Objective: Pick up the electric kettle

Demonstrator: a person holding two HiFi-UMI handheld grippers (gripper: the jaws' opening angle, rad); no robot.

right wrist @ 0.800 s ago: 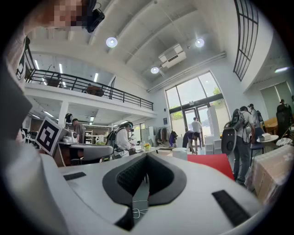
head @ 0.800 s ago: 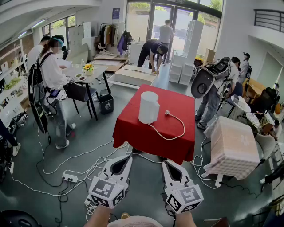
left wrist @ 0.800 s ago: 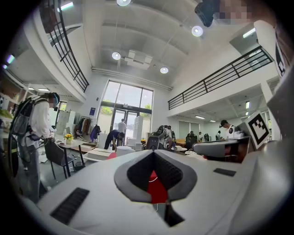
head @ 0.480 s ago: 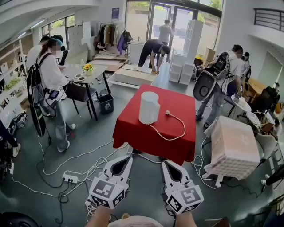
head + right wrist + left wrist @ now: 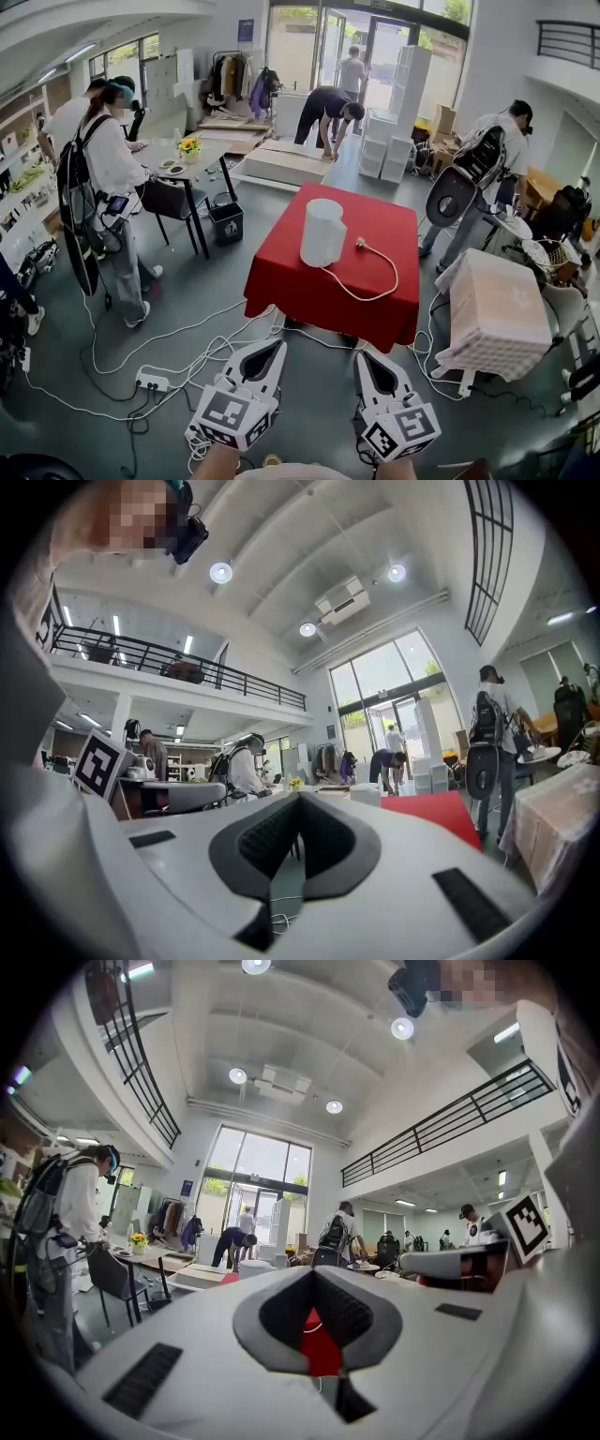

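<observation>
Both clenched, empty: left gripper (image 5: 273, 346), right gripper (image 5: 365, 357), level, short of table (image 5: 398, 230); kettle (image 5: 323, 232) upright on it, cord (image 5: 396, 277) beside.

The electric kettle (image 5: 322, 234) is seen as a plain white, smooth-sided cylinder with a rounded top. It is stood upright on the red-clothed counter (image 5: 300, 295), toward the left half of the cloth and set back from the near edge. No handle or spout can be made out in the head view. A white cord (image 5: 397, 277) is trailed from its base in a loop to the right, ending in a plug (image 5: 357, 243) laid near the kettle
</observation>
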